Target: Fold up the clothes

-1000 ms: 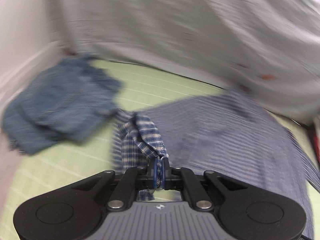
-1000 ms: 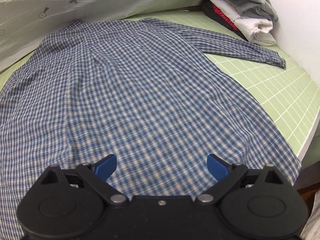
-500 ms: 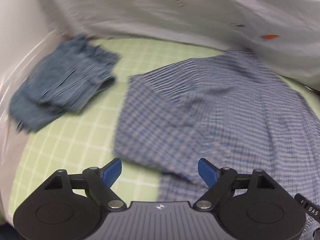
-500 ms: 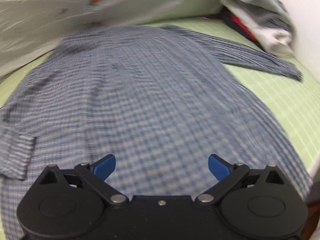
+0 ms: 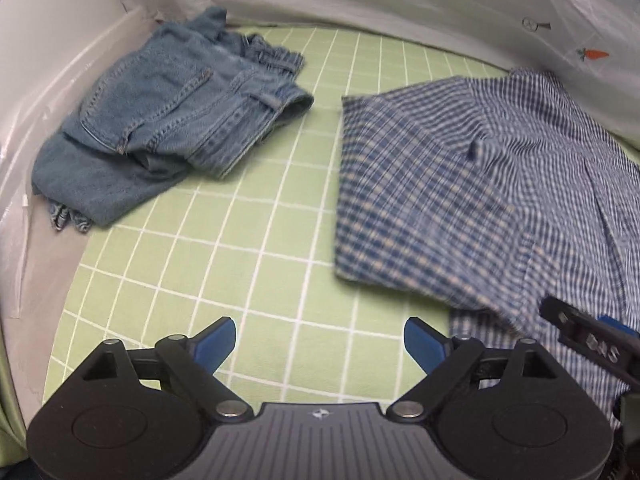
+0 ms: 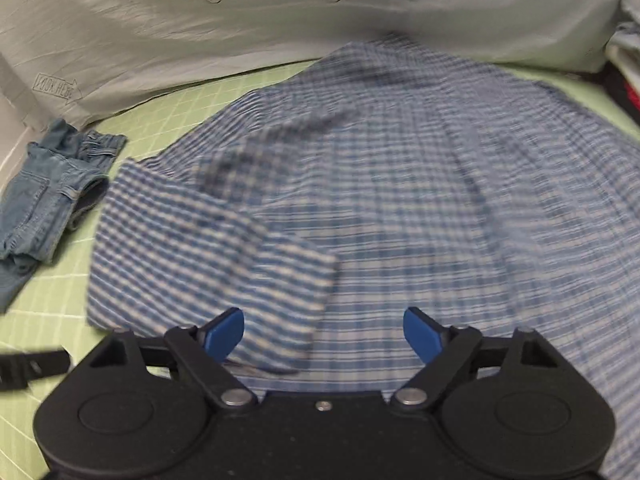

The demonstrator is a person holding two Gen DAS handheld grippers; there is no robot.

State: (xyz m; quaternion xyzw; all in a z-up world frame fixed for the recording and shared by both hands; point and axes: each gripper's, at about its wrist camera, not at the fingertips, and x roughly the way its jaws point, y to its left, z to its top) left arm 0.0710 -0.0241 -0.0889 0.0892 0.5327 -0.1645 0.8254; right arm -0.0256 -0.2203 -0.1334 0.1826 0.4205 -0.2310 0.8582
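Observation:
A blue and white checked shirt lies spread on the green grid mat, its left sleeve folded over the body. It fills the right wrist view. My left gripper is open and empty above bare mat, just left of the shirt's folded edge. My right gripper is open and empty low over the shirt's lower part, beside the folded sleeve's cuff. Its tip shows at the right edge of the left wrist view.
Folded blue jeans lie at the mat's far left corner, also seen in the right wrist view. A white sheet with carrot prints rises behind the mat. A white wall borders the left. Piled clothes sit far right.
My left gripper opened and let go of the sleeve, which now lies folded across the shirt, then drew back left over the mat. My right gripper swung left, staying open.

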